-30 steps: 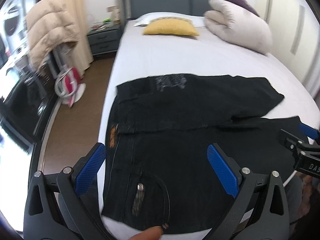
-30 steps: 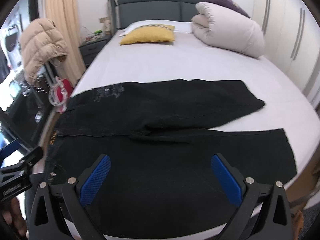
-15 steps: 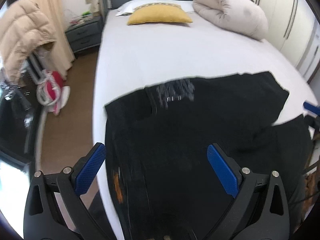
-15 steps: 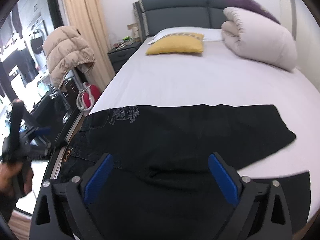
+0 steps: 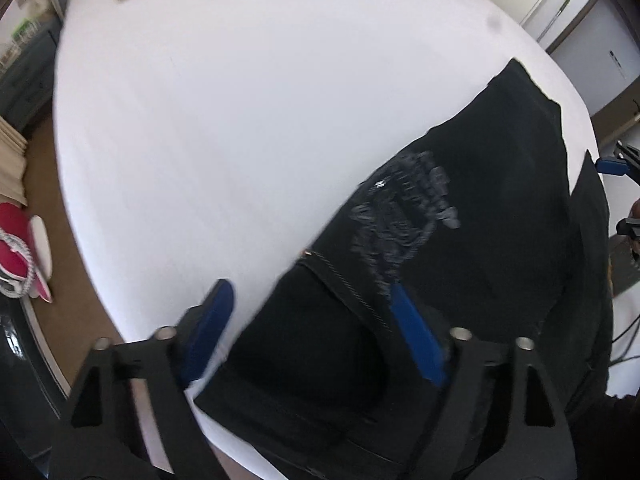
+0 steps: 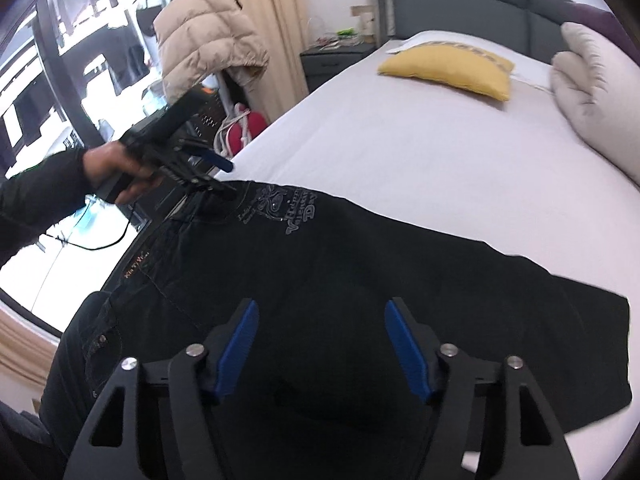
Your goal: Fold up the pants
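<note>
Pants of black denim (image 6: 360, 280) lie spread flat across the near part of a bed with a white sheet (image 6: 420, 152), waistband toward the bed's left edge and the legs running off to the right; a grey printed design (image 6: 280, 210) shows on the upper leg near the waist, and an orange label (image 6: 136, 258) sits on the waistband. In the right wrist view the right claw (image 6: 320, 344) hangs over the middle of the dark cloth, its blue-padded jaws apart and closing, with fabric under the gap but no pad pressing on it. In the same view a hand (image 6: 116, 172) in a dark sleeve holds the left claw (image 6: 216, 178) at the waist corner of the pants, tips down at the cloth; whether they touch it cannot be told. The left wrist view, blurred, shows that left claw's jaws apart and closing, one blue pad (image 5: 208, 328) over white sheet and the other over black denim, the edge of the pants between them and neither pad pressing on it. At the head of the bed lie a yellow pillow (image 6: 448, 70) and a rolled pale duvet (image 6: 596, 92) before a grey padded headboard (image 6: 460, 4). Beside the bed a beige puffer jacket (image 6: 204, 40) hangs near a cream curtain (image 6: 260, 8).
</note>
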Motion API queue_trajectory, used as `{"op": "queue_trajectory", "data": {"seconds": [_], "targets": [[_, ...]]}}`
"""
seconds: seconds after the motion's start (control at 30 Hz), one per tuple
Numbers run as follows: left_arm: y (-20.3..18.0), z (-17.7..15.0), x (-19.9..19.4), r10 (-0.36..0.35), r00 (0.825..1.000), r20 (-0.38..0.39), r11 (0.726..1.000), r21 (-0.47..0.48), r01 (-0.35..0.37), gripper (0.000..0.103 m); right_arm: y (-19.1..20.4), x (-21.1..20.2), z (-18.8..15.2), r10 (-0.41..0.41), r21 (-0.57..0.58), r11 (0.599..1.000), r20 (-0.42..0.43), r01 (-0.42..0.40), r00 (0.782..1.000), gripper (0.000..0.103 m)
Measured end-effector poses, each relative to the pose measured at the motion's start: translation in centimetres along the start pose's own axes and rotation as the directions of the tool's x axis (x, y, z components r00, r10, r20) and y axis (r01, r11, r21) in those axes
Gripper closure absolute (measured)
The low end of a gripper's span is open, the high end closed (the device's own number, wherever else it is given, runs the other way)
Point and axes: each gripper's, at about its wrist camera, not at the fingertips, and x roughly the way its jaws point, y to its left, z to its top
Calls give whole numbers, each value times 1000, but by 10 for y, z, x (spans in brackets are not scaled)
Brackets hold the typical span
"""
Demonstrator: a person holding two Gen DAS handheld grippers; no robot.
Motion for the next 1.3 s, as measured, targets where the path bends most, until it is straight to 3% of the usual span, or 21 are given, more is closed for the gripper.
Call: {"op": "queue_trajectory", "data": {"seconds": [0.13,0.23,0.33,0.53,0.77,0.97,1.07,1.17,1.2,1.23,1.27,1.3], "targets": [[10,5,20,-18,998,-66,1000,13,19,53,-7,20,13,34,-23,999,-29,-34,999,44],[9,9,16,-8,997,-74,1000,22,9,89,-10,29,24,61,-40,997,-36,-62,998,49],[4,6,12,31,998,-58,999,41,-28,98,-9,42,38,48,-93,994,-56,-53,997,54],[-15,-18,-28,93,989,113,995,36,-97,99,-6,67,80,40,-225,973,-90,-59,995,65],[-46,-46,-70,171,952,254,976,89,-199,99,-7,119,110,2,-358,930,-235,-89,972,66],[-66,-72,-83,183,934,307,969,104,-224,99,-19,148,123,-38,-411,906,-321,-103,946,65],[-71,-77,-72,190,929,318,965,113,-236,99,-31,160,131,-22,-392,910,-375,-137,927,53],[-74,-79,-74,187,928,322,966,110,-232,99,-38,171,134,6,-371,911,-423,-180,906,53],[-76,-81,-74,186,928,322,967,109,-231,99,-40,177,134,26,-354,912,-456,-208,890,53],[-76,-82,-74,182,930,320,968,107,-227,99,-43,180,134,39,-343,912,-473,-225,880,60],[-79,-82,-71,181,930,320,969,105,-225,99,-46,182,135,48,-333,913,-484,-235,874,77],[-79,-82,-71,180,930,320,969,103,-223,99,-47,181,135,62,-326,912,-487,-247,871,83]]}}
